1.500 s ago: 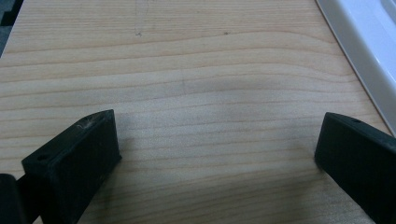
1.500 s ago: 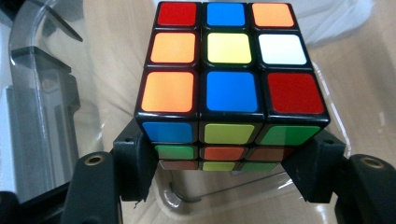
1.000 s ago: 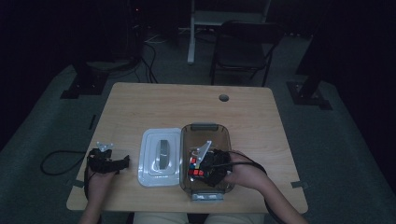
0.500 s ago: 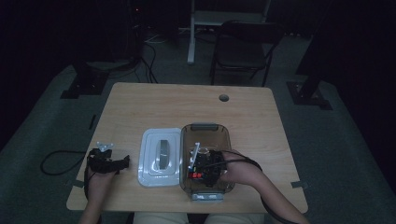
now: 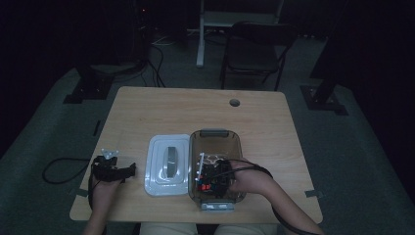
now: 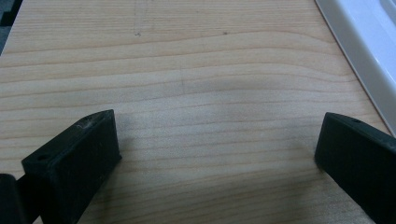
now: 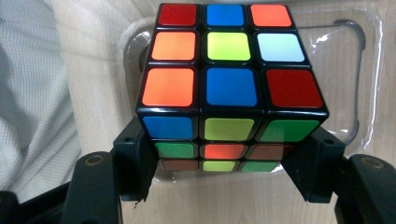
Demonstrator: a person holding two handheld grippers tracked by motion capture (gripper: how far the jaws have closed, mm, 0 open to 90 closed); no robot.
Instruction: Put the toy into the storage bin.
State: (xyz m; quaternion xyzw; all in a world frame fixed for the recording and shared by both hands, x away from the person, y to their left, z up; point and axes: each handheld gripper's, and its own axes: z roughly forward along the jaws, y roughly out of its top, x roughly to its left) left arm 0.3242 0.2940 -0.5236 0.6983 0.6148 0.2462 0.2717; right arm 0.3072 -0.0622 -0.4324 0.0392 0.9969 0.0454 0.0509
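Rubik's cube [image 7: 229, 88] pinched between right gripper [image 7: 229, 163] jaws above clear plastic container [image 5: 230, 142], white lid [image 5: 159, 169] just beside it on wooden counter [image 5: 195, 110], left gripper [image 6: 219, 154] jaws spread over bare counter.

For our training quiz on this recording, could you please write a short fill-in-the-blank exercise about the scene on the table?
1. The right gripper is shut on a ____ cube with coloured stickers.
2. In the high view the right gripper is over the clear container, whose white ____ lies beside it on the table.
3. The jaws of the left gripper stand ____, with bare wood between them.

Missing words: puzzle; lid; open
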